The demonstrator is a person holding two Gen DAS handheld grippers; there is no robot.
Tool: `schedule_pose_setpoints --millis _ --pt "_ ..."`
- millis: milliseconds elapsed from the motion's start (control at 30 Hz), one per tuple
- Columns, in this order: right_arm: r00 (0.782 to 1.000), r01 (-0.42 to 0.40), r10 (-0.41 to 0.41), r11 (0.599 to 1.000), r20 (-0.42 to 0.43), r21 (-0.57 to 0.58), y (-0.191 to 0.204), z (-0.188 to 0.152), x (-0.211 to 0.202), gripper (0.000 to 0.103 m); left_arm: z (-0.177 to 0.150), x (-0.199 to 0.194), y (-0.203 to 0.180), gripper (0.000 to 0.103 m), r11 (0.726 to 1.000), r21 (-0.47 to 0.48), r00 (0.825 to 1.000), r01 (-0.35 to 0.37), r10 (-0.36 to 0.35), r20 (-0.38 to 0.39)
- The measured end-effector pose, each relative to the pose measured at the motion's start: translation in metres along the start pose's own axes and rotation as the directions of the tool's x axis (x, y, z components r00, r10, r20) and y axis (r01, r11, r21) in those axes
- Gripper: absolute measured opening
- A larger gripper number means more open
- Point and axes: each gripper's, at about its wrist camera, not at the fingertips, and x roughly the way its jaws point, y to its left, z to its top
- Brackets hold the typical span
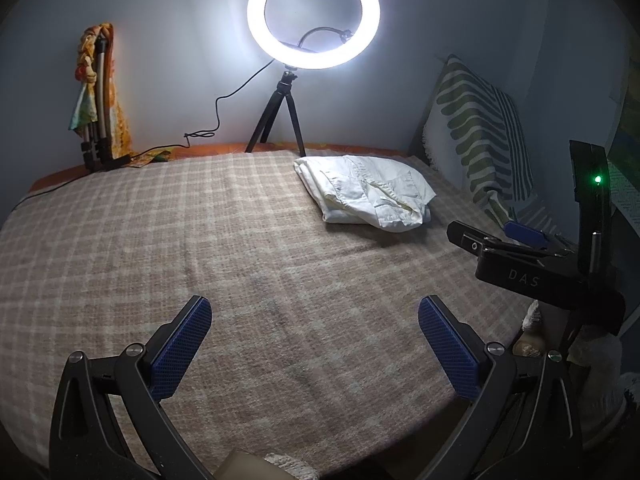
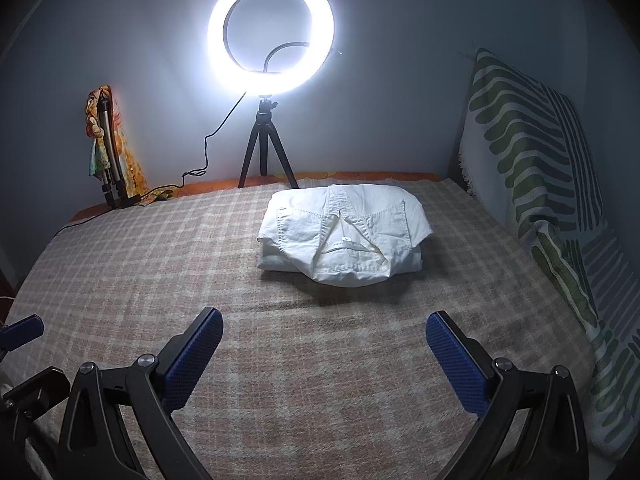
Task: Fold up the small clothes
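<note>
A small white collared shirt (image 2: 344, 236) lies folded in a compact bundle on the checked blanket (image 2: 160, 264), collar toward me. It also shows in the left wrist view (image 1: 366, 190), far right of centre. My right gripper (image 2: 324, 340) is open and empty, hovering over the blanket just in front of the shirt. My left gripper (image 1: 315, 328) is open and empty, over bare blanket to the left of the shirt and well short of it. The right gripper's body (image 1: 532, 264) shows at the right edge of the left wrist view.
A lit ring light on a black tripod (image 2: 266, 148) stands at the back edge, its cable trailing left. A folded tripod with a colourful cloth (image 2: 108, 152) leans on the wall at back left. A green-striped cushion (image 2: 540, 168) lines the right side.
</note>
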Motion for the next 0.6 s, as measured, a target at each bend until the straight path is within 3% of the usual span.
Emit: schedule_pose_setpoints --millis 600 --pt "1.0 -0.001 0.001 1.0 -0.008 0.005 0.0005 -0.0031 0.0013 0.103 -0.0002 -0.0018 -0.0042 0.103 1.0 0.017 1.0 0.001 -0.001 0.006"
